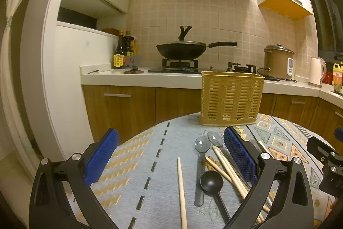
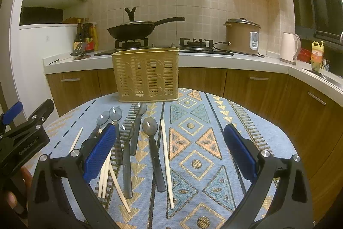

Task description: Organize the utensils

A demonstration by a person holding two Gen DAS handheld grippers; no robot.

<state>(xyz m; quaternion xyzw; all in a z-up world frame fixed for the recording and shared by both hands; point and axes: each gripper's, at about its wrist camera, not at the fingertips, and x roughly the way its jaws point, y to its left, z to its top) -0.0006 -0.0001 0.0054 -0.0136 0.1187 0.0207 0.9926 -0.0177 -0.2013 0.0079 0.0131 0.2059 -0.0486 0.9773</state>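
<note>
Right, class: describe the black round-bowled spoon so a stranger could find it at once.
Start at the yellow slatted plastic basket on the patterned blue tablecloth. Among the utensils scattered in front lies the black round-bowled spoon. Its neighbours are translucent grey spoons and pale wooden chopsticks; it alone is opaque black.

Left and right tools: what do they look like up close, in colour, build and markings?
Both tools, left tool and right tool, match: glossy black plastic arms with silver screws and blue textured pads. White lettering, too blurred to read, marks the left tool's body in the right wrist view.
</note>
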